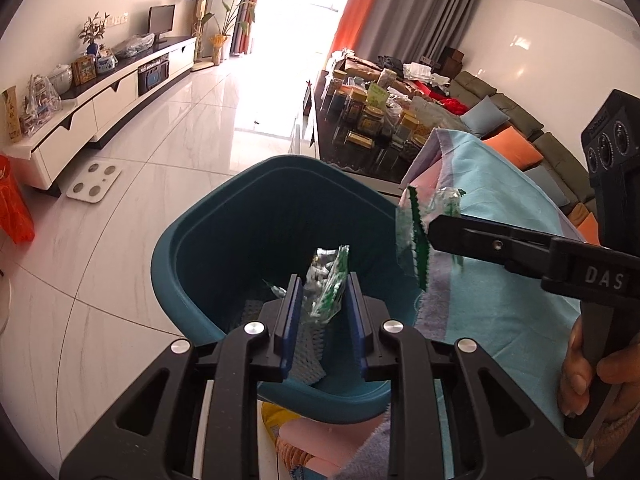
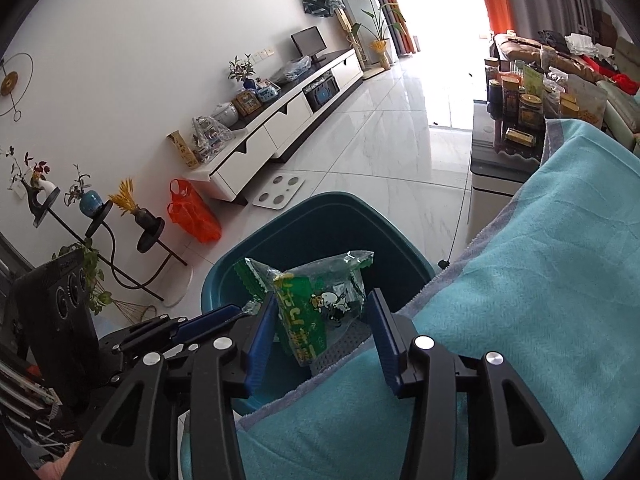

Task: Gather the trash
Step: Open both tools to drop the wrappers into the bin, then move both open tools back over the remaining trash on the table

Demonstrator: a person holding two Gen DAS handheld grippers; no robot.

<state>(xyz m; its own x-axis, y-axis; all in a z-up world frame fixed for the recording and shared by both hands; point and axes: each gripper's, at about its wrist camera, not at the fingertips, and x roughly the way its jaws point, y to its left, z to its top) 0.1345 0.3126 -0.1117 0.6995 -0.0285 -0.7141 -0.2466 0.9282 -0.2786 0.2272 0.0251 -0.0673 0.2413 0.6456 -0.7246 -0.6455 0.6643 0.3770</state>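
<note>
A teal bin (image 1: 200, 240) stands on the floor against a cloth-covered surface. My left gripper (image 1: 324, 278) hangs over its mouth, shut on a crumpled silver and green wrapper (image 1: 326, 292). In the right wrist view that gripper's blue fingers (image 2: 212, 318) come in from the lower left with the wrapper (image 2: 250, 276) at their tip. My right gripper (image 2: 322, 293) is over the bin's (image 2: 320, 216) near rim. A green snack packet (image 2: 320, 312) with a cartoon print sits between its pads, leaning on the left one, with a gap to the right one. From the left wrist view the packet (image 1: 414, 240) shows at the right gripper's (image 1: 434, 232) tip.
Grey foam mesh (image 1: 304, 352) lies inside the bin. A turquoise towel (image 2: 540, 280) covers the surface to the right. A dark table with several jars (image 1: 372, 116) stands beyond. A white scale (image 1: 94, 182) and an orange bag (image 2: 192, 216) are on the tiled floor by the TV cabinet (image 1: 100, 108).
</note>
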